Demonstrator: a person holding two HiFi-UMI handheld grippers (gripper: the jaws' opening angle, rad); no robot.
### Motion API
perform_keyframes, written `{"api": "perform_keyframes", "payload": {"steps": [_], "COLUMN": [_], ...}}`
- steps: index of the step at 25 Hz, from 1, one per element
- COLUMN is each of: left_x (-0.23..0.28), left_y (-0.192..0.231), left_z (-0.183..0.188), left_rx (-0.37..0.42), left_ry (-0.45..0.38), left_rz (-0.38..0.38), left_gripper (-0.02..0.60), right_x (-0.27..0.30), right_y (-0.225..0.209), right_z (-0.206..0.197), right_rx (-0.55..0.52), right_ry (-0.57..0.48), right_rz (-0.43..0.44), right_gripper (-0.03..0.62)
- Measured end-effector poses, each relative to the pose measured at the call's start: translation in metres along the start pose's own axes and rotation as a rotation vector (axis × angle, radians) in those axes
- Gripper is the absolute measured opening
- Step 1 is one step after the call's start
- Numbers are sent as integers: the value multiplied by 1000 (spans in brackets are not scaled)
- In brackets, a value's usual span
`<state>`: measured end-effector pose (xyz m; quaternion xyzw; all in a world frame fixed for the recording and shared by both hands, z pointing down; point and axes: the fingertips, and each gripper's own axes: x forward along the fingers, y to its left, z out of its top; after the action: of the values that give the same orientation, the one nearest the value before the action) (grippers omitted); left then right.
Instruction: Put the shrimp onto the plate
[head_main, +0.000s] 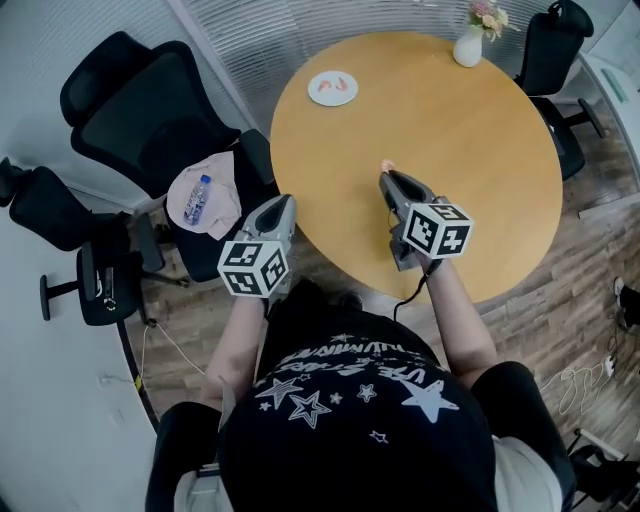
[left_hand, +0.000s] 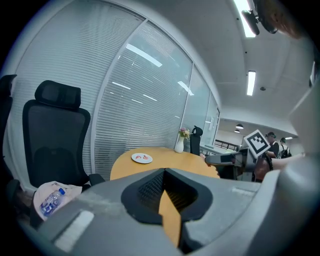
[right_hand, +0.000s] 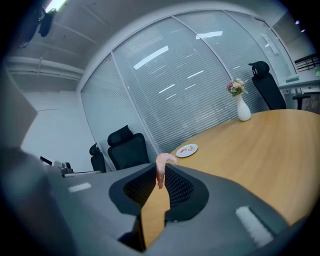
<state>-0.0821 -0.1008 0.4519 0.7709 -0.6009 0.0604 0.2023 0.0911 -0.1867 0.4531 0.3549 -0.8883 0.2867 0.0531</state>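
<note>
Plainly, the right hand-held gripper (head_main: 387, 174) (right_hand: 160, 172) is pinching a pale pink shrimp (head_main: 388, 165) (right_hand: 162, 166). Its ribbed pads close on the body near the tips, and the curled end sticks up above them. In the head view this shrimp hangs over the round wooden worktop (head_main: 470, 150), just toward 9 o'clock from its middle and well apart from the plate.

The small white plate (head_main: 333, 98) (left_hand: 135, 158) (right_hand: 181, 151) sits on the worktop at about 10 o'clock, near the rim. It holds two red-orange shrimp (head_main: 345, 84), lying side by side and curved. From the right gripper view the plate lies straight ahead at 12 o'clock, beyond the held shrimp.

We see the left hand-held gripper (head_main: 285, 202) (left_hand: 164, 171) with its tips pressed together and nothing between them; only a wedge of worktop shows through the gap lower down. It hovers at the worktop's edge around 8 o'clock in the head view.

At about 1 o'clock, near the far rim, a white vase (head_main: 467, 47) (left_hand: 179, 145) (right_hand: 243, 111) stands upright with pink flowers (head_main: 488, 15) in it.

Off the worktop at 9 o'clock, a black office chair (head_main: 150, 110) carries a pale cloth (head_main: 222, 190) on its seat, and a clear water bottle (head_main: 199, 200) with a blue cap lies on that cloth. More black chairs stand around the worktop.
</note>
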Motion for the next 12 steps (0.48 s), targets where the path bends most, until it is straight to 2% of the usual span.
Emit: {"api": "perform_keyframes", "payload": {"steps": [6, 12], "left_x": [20, 68], "left_y": [21, 36], "left_z": [-6, 5], "left_rx": [-7, 1], "left_ry": [29, 67], "left_rz": [-29, -133], "left_gripper": [2, 2], "right_x": [22, 49], "right_y": [-4, -21], "right_z": [-4, 11], "right_rx": [-1, -2], "right_ry": [20, 25], "right_rz": [-29, -95], "right_gripper": [57, 57]}}
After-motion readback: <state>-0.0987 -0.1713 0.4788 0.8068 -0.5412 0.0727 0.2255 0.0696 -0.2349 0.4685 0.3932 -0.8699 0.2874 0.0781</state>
